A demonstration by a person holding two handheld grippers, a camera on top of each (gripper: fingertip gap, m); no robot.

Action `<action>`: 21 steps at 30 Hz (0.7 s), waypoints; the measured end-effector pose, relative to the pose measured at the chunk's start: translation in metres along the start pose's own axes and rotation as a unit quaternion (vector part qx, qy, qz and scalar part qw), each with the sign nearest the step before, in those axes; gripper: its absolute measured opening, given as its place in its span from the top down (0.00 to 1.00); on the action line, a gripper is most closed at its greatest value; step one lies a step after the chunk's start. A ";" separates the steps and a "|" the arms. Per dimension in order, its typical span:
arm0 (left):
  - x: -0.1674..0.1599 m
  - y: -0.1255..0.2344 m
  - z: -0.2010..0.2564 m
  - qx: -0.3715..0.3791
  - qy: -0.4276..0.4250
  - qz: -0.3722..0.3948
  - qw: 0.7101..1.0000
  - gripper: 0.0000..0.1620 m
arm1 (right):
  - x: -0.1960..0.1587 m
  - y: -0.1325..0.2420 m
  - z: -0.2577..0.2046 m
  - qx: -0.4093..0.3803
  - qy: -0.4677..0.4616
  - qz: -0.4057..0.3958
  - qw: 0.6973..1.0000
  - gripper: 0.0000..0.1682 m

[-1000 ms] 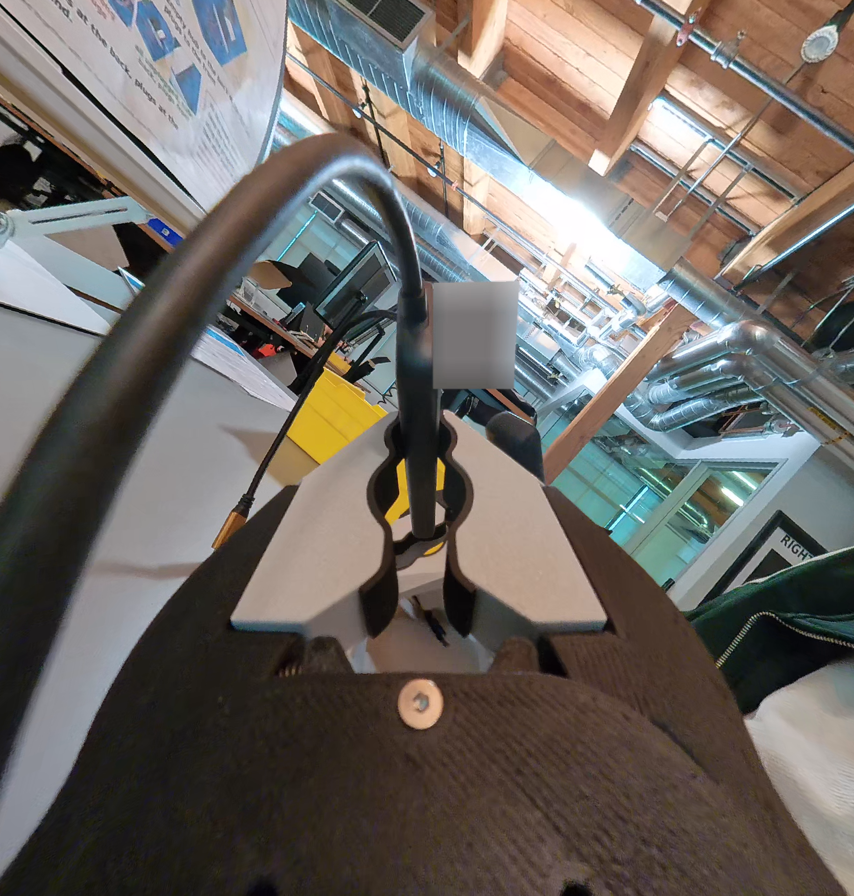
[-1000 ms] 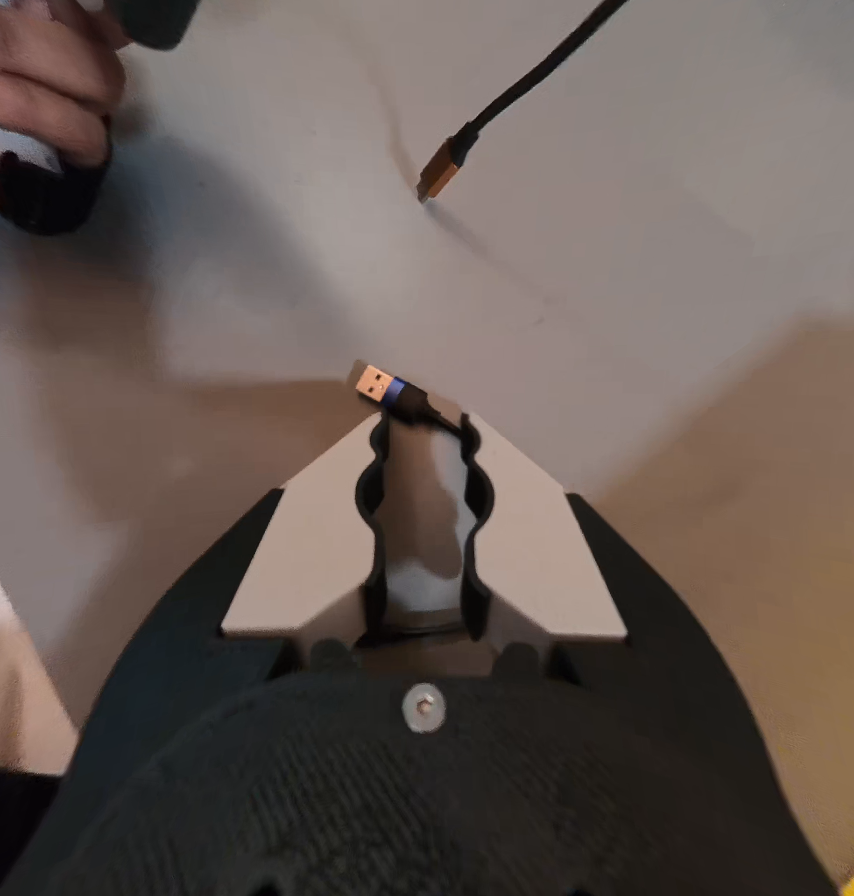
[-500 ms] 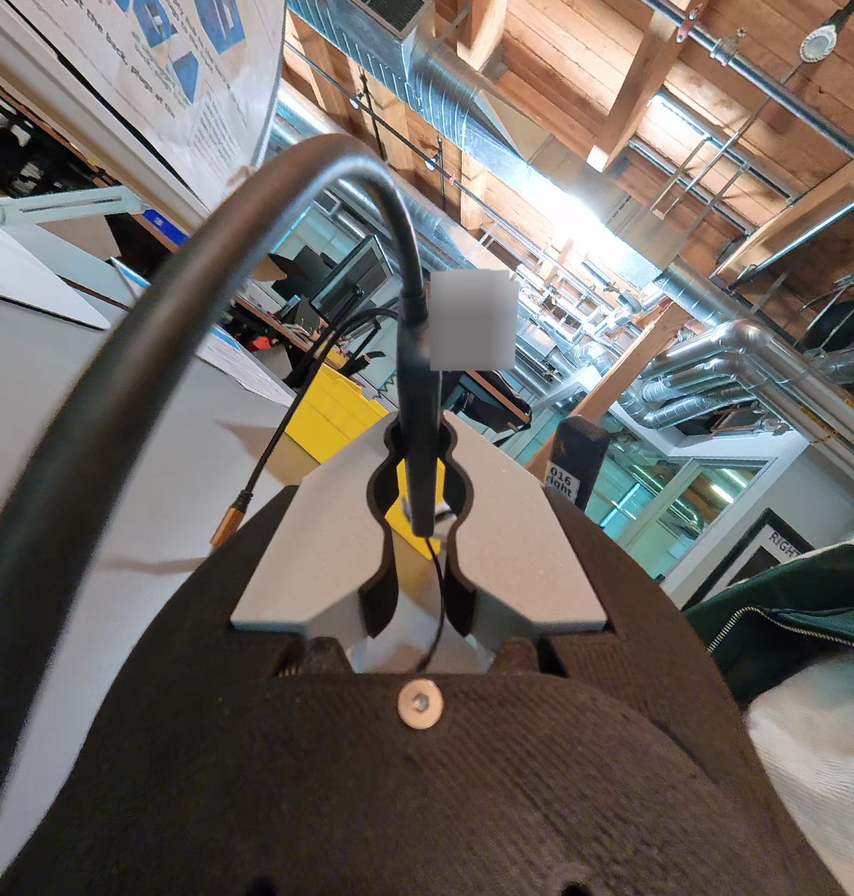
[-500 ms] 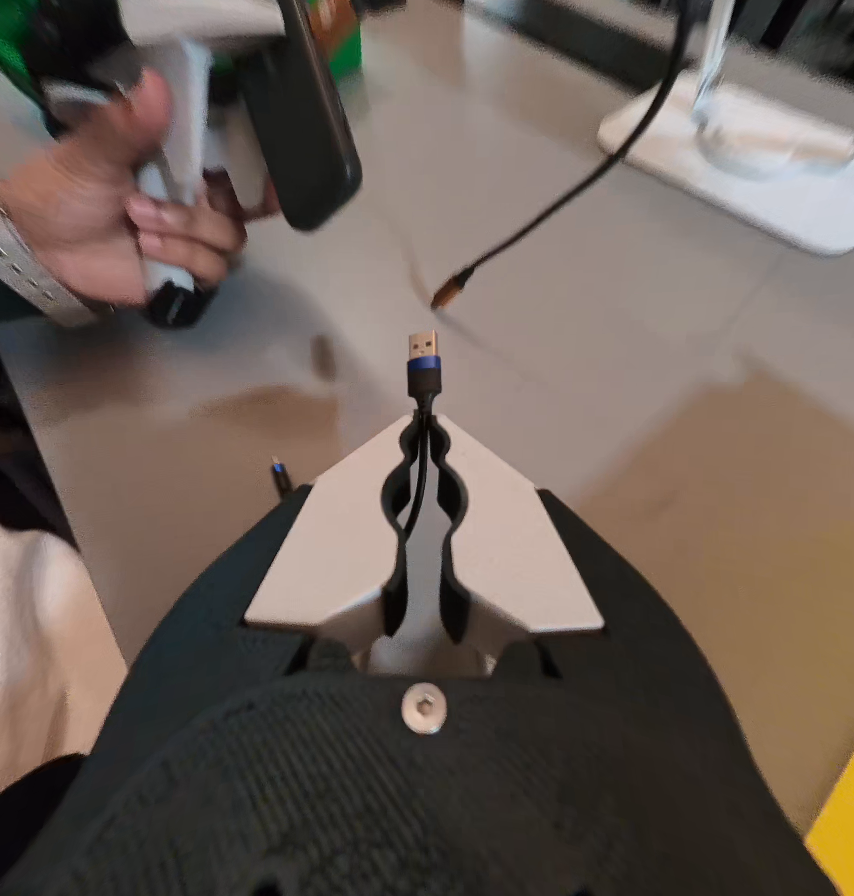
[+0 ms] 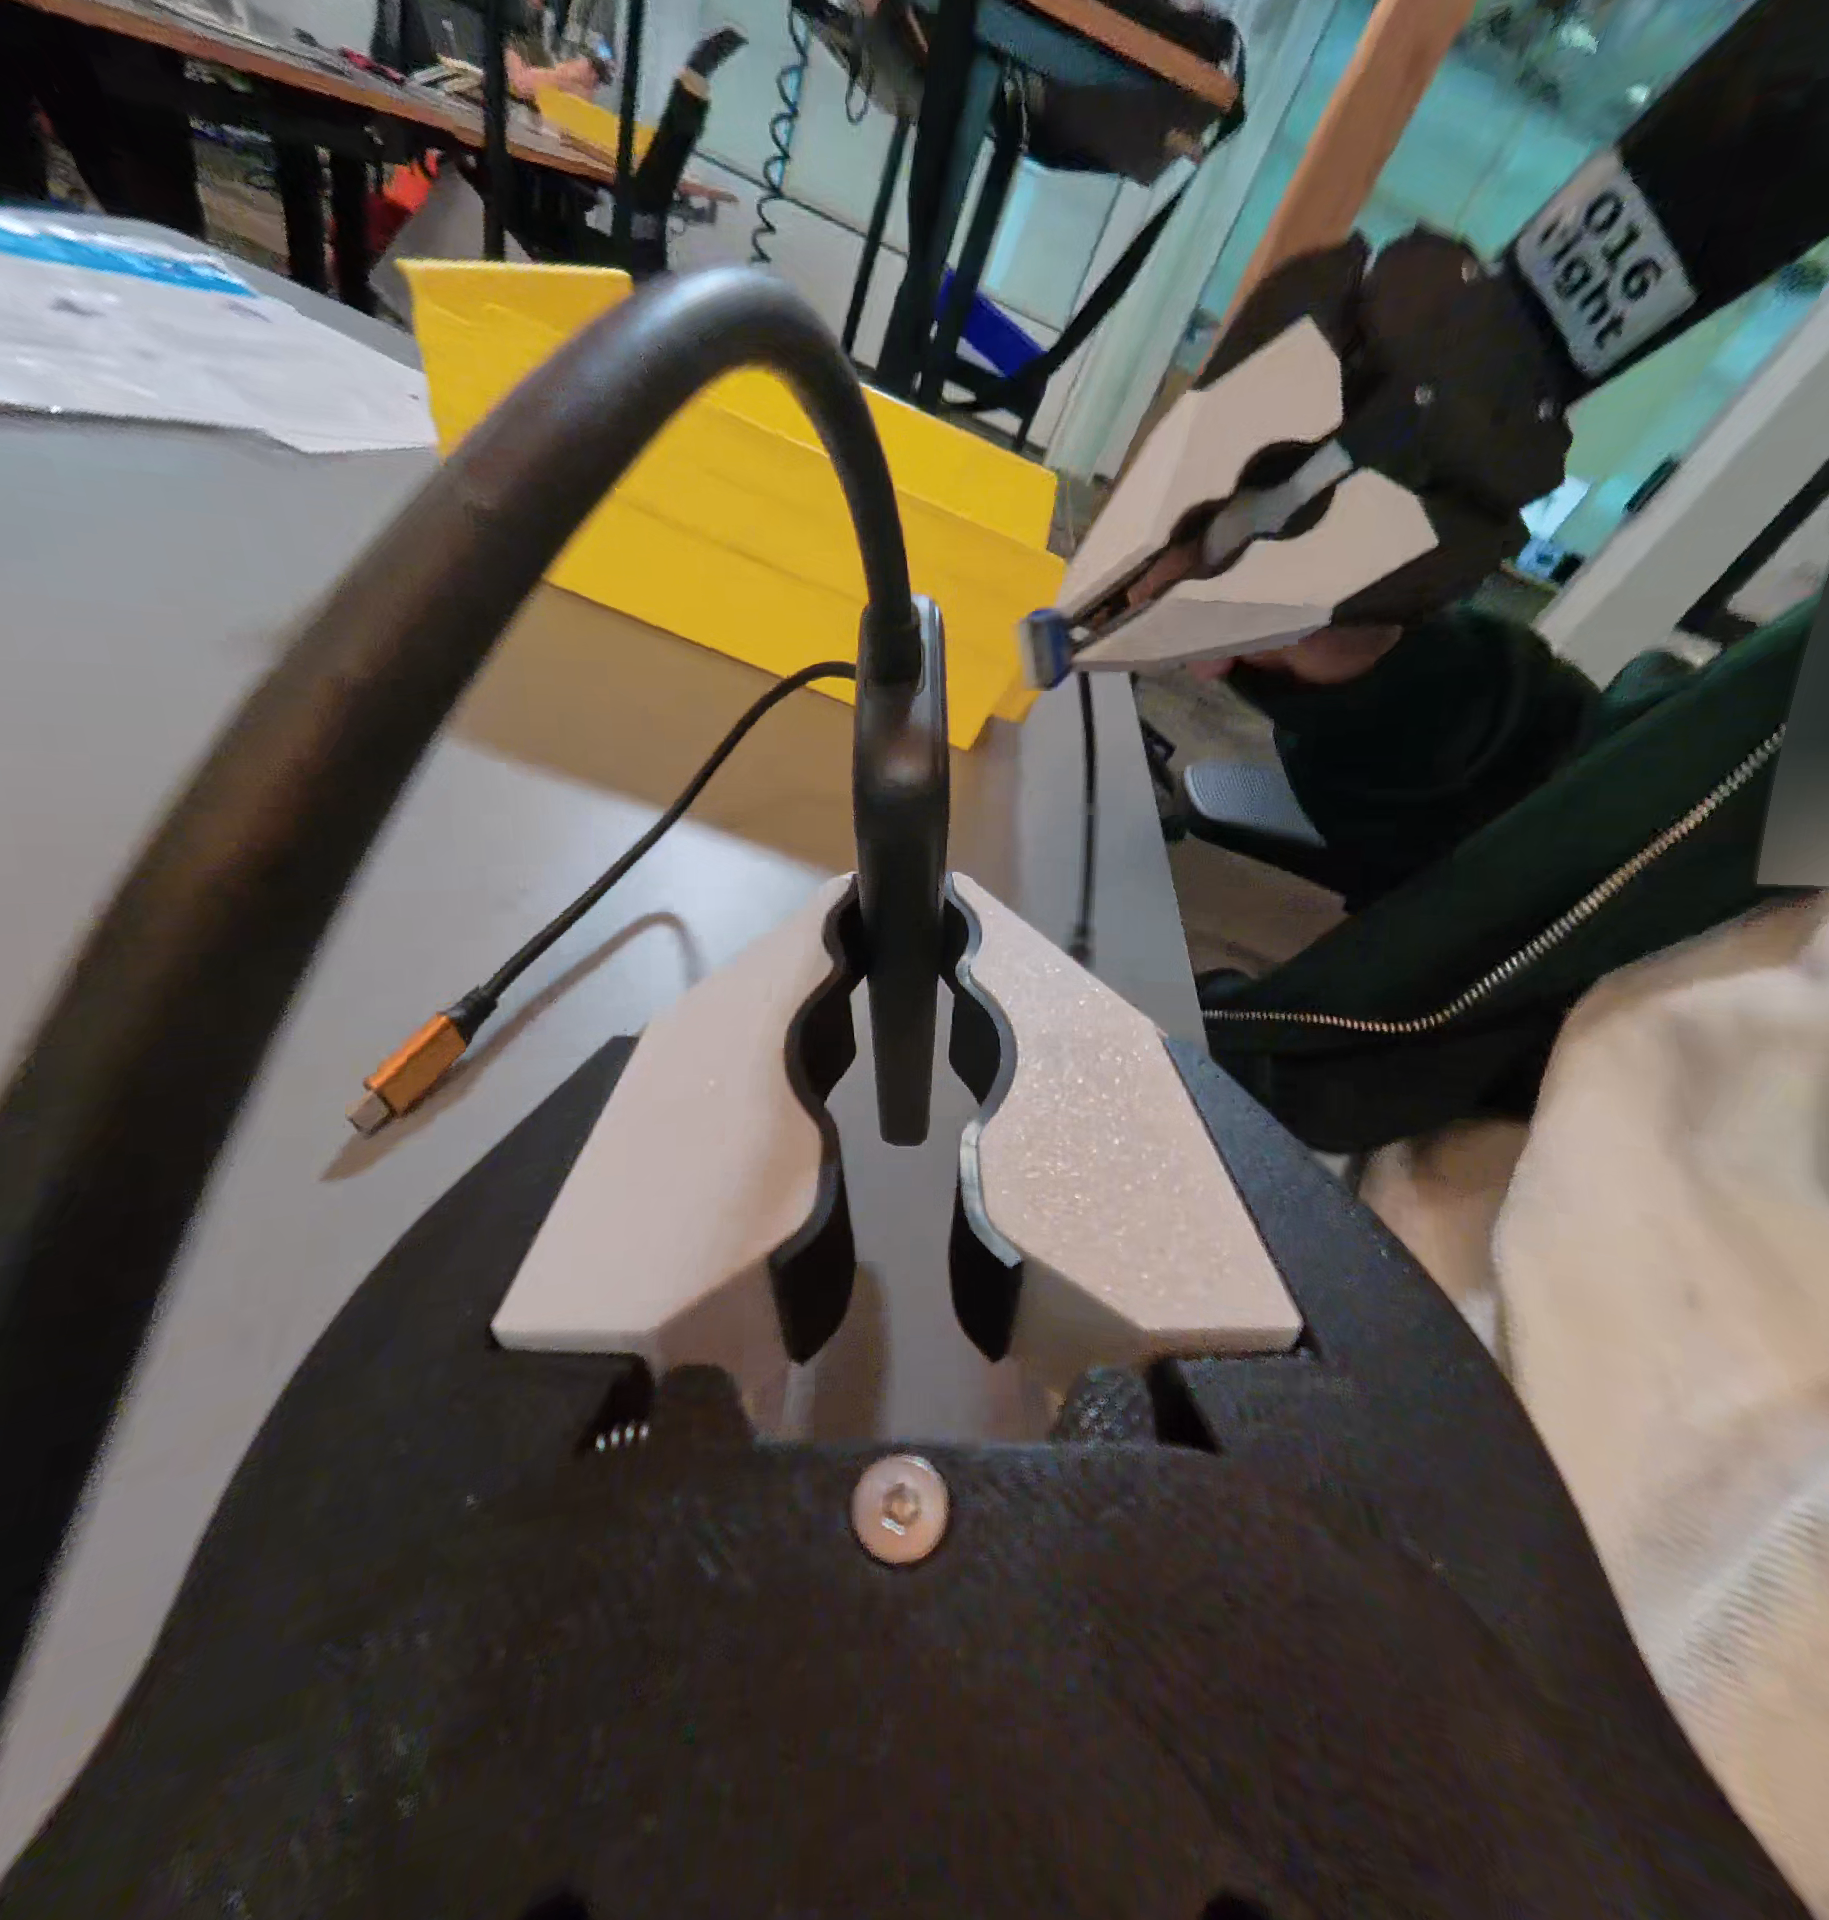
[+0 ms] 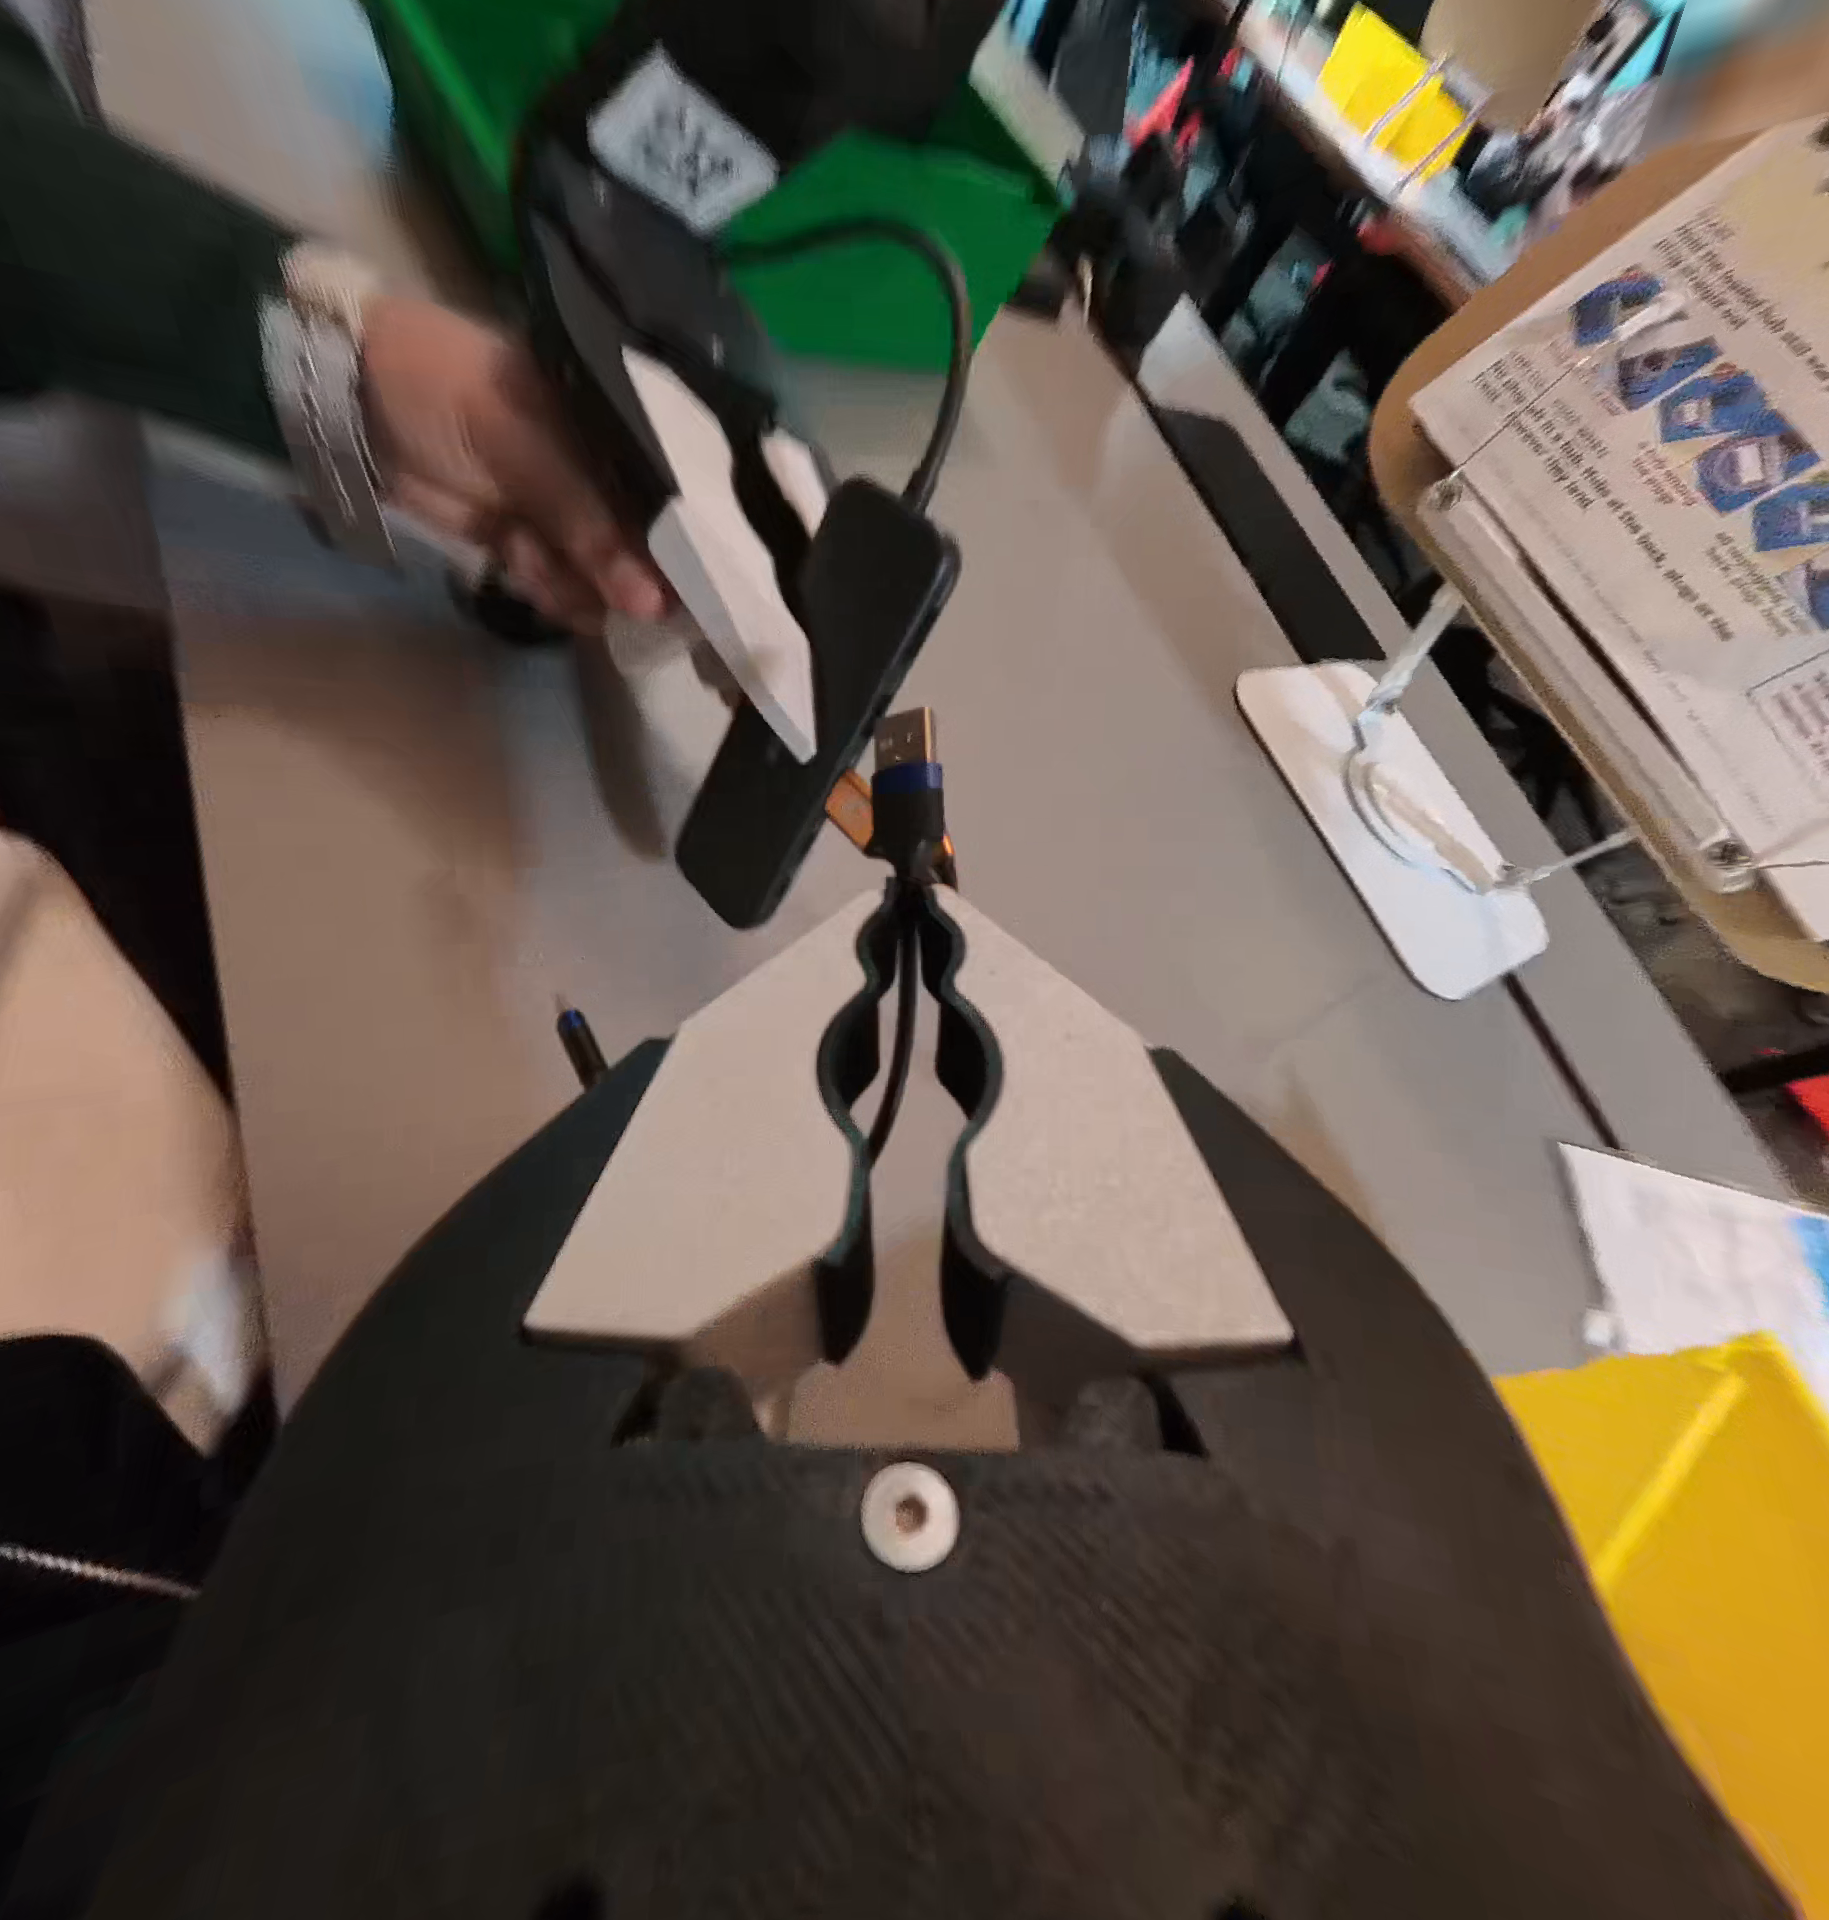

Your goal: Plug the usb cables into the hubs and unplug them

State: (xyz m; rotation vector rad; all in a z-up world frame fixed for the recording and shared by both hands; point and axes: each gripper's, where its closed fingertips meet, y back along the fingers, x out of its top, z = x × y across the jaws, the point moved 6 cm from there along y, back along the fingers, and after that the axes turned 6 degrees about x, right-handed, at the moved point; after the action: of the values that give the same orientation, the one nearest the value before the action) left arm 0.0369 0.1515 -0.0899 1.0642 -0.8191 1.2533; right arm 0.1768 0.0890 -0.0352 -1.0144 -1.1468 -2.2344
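My left gripper (image 5: 897, 914) is shut on a flat black USB hub (image 5: 897, 831), held edge-on above the grey table; the hub's thick black lead (image 5: 370, 644) arcs up and back to the left. My right gripper (image 6: 908, 904) is shut on a thin black cable with a blue-collared USB-A plug (image 6: 908, 774), which points at the hub (image 6: 827, 686) and sits just beside its lower end. In the left wrist view the right gripper (image 5: 1071, 649) and its blue plug (image 5: 1043, 646) hover just right of the hub's top. An orange-tipped cable (image 5: 411, 1070) lies loose on the table.
A yellow bin (image 5: 744, 499) stands at the table's far side. An acrylic stand (image 6: 1398, 821) with a printed sheet (image 6: 1679, 457) is at the right. Papers (image 5: 141, 332) lie at the far left. A person's hand (image 6: 494, 488) holds the left gripper. A small blue-tipped plug (image 6: 577, 1039) lies near.
The left gripper has tilted down from facing the ceiling to facing across the table. The right gripper has lifted the blue plug off the table and brought it close to the hub.
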 end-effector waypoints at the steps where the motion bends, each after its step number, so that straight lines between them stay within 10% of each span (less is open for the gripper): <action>1: 0.000 -0.003 0.005 -0.005 -0.010 -0.004 1.000 0.94 | 0.000 0.000 -0.002 -0.002 0.027 -0.022 0.999 0.99; 21: -0.018 -0.014 0.036 -0.111 -0.048 -0.065 0.991 0.93 | -0.012 -0.002 -0.036 0.016 0.226 -0.107 0.968 0.99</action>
State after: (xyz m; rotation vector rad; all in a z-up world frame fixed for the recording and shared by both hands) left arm 0.0503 0.1116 -0.0972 0.9859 -0.9238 0.9830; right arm 0.1682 0.0615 -0.0594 -0.3437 -1.1180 -2.4297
